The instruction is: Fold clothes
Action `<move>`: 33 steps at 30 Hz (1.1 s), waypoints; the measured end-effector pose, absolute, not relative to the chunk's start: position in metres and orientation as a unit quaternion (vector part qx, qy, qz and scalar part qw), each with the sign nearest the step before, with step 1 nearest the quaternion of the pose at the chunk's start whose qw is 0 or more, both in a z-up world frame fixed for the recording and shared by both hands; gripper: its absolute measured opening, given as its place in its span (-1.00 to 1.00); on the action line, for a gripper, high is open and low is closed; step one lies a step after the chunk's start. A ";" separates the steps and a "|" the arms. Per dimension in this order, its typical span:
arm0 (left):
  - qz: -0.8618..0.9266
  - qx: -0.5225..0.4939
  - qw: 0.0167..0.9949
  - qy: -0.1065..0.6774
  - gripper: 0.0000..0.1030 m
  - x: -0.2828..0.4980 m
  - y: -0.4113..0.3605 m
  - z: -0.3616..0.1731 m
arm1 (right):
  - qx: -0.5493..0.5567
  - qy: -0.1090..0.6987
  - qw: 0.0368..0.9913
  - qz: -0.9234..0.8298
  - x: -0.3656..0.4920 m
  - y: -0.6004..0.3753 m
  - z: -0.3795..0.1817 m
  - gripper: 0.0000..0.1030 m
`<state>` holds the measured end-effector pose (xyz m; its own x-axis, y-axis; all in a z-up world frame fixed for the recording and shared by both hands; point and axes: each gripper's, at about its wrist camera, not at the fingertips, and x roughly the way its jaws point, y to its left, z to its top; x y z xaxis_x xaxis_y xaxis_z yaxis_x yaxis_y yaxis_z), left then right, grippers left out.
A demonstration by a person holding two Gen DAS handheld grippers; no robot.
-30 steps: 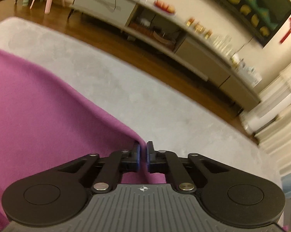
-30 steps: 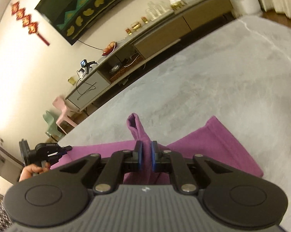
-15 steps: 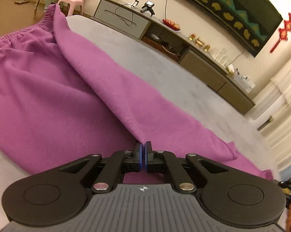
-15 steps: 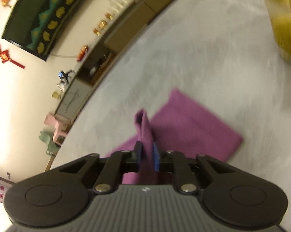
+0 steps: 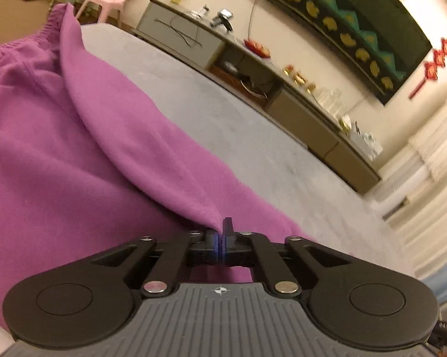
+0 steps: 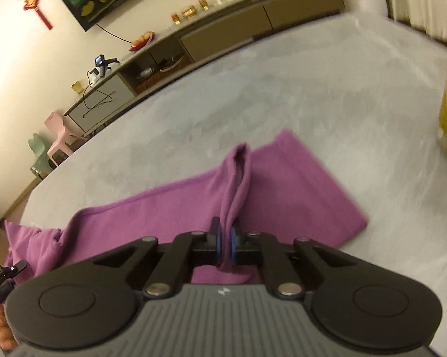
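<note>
Waistband (image 5: 49,28) in left view; hem (image 6: 241,151) in right.

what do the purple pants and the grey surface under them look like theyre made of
Purple pants: soft knit, probably fleece or cotton jersey; matte, faintly fuzzy, draping in rounded folds, with a gathered elastic waistband.
Grey surface: looks like short-pile plush or velvety fabric; matte with mottled, brushed shading. Blur leaves the weave unclear.

Left gripper (image 5: 220,239) clamped tight; right gripper (image 6: 225,245) closing, both angled downward
</note>
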<state>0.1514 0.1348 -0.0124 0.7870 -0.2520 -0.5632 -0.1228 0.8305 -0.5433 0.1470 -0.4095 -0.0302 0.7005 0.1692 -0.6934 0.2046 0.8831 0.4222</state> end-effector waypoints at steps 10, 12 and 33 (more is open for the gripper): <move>-0.032 -0.223 0.913 0.341 -0.99 0.093 0.105 -0.017 | 0.184 0.432 0.881 -0.051 0.166 -0.450 -0.034 -0.89; -0.042 -0.221 0.921 0.317 -0.99 0.086 0.100 -0.002 | 0.183 0.430 0.882 -0.059 0.164 -0.453 -0.034 -0.89; -0.061 -0.241 0.912 0.326 -0.76 0.109 0.108 -0.043 | 0.125 0.422 0.896 -0.047 0.184 -0.438 -0.041 -0.64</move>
<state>0.1087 0.1077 -0.0426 0.7794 -0.2692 -0.5658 -0.0455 0.8763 -0.4796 0.1839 -0.4376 -0.0408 0.6386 0.0214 -0.7692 0.1904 0.9641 0.1849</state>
